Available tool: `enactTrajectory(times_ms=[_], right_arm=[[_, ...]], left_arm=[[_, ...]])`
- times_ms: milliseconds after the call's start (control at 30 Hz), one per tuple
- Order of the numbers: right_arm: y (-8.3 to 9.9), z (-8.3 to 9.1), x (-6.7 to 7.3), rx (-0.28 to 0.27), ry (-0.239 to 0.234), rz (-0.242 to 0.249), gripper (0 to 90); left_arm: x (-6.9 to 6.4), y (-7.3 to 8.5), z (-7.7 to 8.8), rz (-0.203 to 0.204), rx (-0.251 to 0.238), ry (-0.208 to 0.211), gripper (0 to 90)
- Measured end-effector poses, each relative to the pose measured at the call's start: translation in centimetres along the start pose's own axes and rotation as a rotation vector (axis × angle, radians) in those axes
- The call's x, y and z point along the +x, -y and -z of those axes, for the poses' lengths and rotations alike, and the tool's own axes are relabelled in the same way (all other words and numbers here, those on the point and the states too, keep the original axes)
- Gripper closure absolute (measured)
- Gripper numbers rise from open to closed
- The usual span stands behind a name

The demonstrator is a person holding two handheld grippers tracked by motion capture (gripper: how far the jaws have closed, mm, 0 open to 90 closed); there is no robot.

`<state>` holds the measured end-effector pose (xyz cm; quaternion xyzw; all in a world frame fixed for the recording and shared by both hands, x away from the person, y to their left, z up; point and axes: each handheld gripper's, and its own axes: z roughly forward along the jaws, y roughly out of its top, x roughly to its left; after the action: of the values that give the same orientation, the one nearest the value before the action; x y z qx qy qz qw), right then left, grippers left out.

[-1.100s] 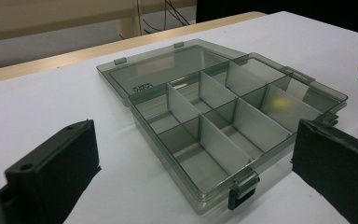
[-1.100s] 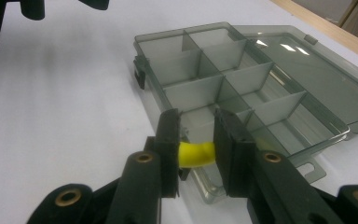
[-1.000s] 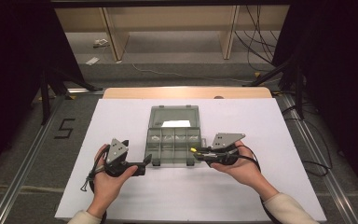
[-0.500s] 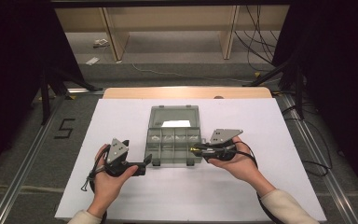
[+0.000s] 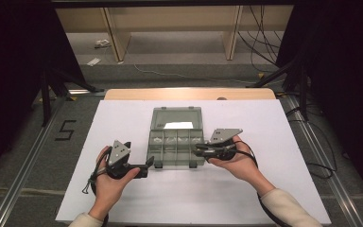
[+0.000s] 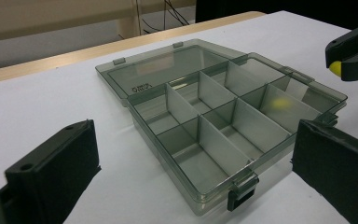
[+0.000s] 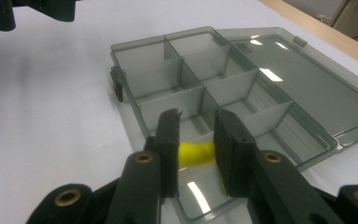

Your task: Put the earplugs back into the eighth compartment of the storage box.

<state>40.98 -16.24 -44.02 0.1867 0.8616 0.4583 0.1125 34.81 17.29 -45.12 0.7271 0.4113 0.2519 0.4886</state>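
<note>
Two grippers flank an open compartment box point(image 5: 176, 142). The right gripper point(image 7: 196, 135) pinches a small yellow piece point(image 7: 196, 154) over a near corner compartment; the left gripper point(image 5: 146, 165) gapes empty. Next: lower, release.

Left claw point(image 5: 150, 164): black body, grey three-cornered plate on top, black cable looping below the hand. Its jaws are blocky, matte black, with a round hole in one. Right claw point(image 7: 196, 154): same build, grey plate, black cable; brass-coloured rivets on the jaw arms. Cream sleeve point(image 5: 283, 208) on the right forearm.
</note>
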Motion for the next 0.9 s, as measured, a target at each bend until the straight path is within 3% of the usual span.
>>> enactTrajectory(times_ms=[900], right_arm=[[0.4,-1.1,-1.0,0.014,0.025,-0.031,71.4]], left_arm=[[0.0,0.0,0.0,-0.002,0.0,0.001,0.3]])
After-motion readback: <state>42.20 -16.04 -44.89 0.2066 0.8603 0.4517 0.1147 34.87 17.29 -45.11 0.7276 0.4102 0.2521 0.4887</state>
